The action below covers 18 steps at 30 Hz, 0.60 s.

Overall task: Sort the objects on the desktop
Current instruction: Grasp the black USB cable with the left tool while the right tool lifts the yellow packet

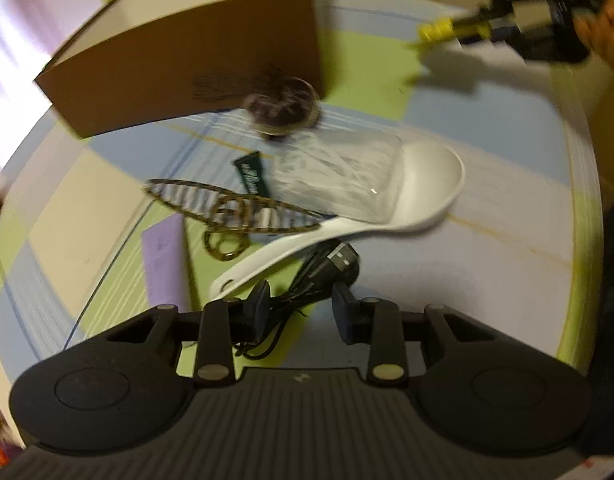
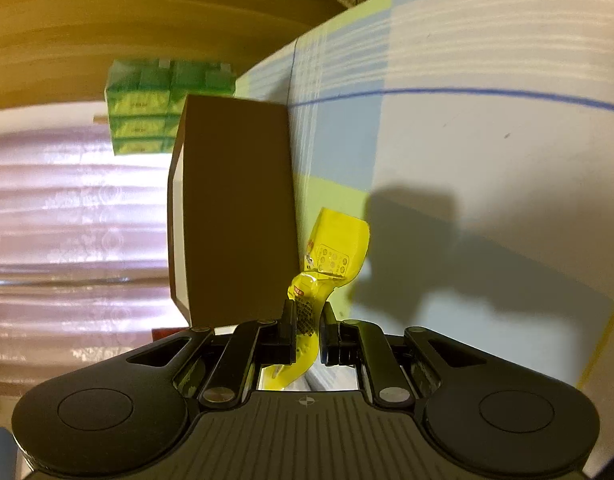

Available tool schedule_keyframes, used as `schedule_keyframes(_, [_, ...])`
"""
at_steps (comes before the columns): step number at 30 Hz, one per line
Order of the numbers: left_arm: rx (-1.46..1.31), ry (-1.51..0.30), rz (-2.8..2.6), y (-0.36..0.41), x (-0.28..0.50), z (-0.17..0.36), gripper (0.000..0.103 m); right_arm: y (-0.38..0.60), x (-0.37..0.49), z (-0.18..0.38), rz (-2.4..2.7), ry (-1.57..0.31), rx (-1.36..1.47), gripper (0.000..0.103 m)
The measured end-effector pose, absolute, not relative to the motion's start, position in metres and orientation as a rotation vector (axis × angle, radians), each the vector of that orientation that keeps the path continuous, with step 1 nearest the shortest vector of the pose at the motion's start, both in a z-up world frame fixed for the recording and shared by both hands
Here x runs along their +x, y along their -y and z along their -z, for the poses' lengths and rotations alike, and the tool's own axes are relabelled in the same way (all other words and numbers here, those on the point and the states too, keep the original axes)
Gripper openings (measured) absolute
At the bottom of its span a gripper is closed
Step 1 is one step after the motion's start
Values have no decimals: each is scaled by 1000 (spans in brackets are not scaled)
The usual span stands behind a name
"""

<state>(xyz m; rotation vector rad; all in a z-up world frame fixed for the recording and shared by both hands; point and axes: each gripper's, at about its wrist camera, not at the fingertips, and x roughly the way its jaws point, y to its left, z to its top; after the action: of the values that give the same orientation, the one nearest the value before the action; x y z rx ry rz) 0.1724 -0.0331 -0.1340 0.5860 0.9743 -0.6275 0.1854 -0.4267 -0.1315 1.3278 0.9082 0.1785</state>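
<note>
The left tongs hang just over a black cord bundle with a round black plug end. The cord lies between the two pads, but the pads do not look pressed on it, so these tongs are open with a small gap. The picture is blurry here.

Just past the cord lies a white plastic scoop. A clear, see-through box rests on the scoop's bowl. Beside the scoop's handle sits a brown spotted hair clip, and near it a purple slip of paper. A small dark green tag lies next to the clear box. Farther back is a round dark thing, too blurry to name, close to a brown cardboard box. All of this sits on a surface covered in blue, green and cream squares.

The right tongs are closed tight on a yellow packet, held up above the surface. The packet sticks out in front, next to the brown cardboard box. Behind that box is a stack of green packs.
</note>
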Motion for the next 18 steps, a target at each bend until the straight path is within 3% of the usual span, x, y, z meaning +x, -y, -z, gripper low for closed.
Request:
schedule_keyframes(2, [614,-978,653,35,175,135,28,428,185,131,-167,-902,1333,7])
schedule_keyframes(4, [617,-996,674,35,178,134,18,432,182,131,-158,-900,1336,7])
schedule_keyframes(10, [644,-1018,669,35,174,132,8,435,179,132,-147,-900,1335,7])
schedule_keyframes(15, [690,-1039,661,31,178,129,10,436,181,133,-144,-907,1331,7])
schedule_keyframes(18, [741,-1049,679,37,183,133,16,436,183,133,-150,-909,1324,7])
